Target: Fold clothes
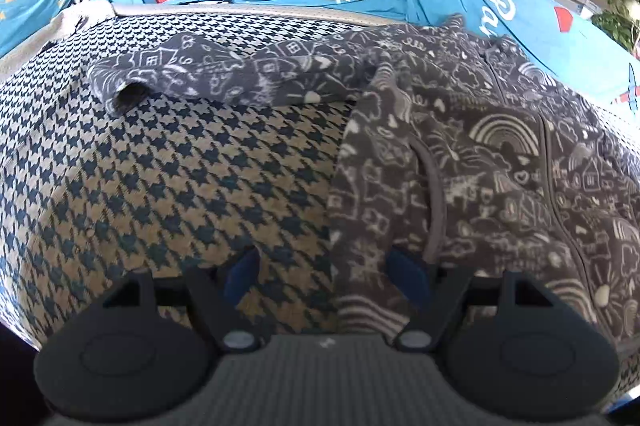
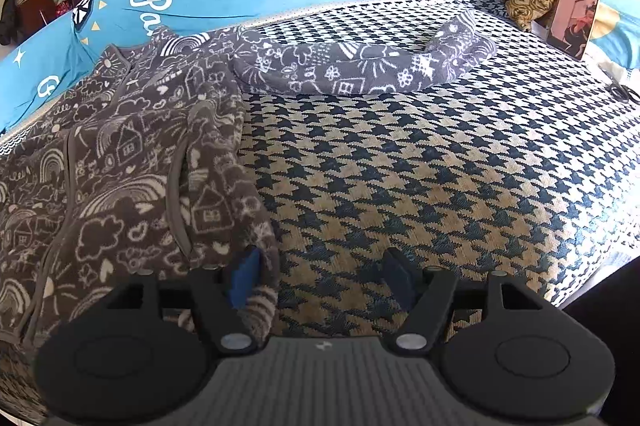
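Grey doodle-print fleece jacket (image 1: 480, 165) lies spread on the houndstooth cover (image 1: 160, 185). Left gripper (image 1: 326, 272) and right gripper (image 2: 320, 276): jaws wide apart, each straddling a hem edge, apparently ungripped.

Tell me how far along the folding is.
Barely started. The grey jacket lies spread on the houndstooth cover, both sleeves still out. The left gripper and right gripper sit open at its bottom hem, one on each side. All folds remain.
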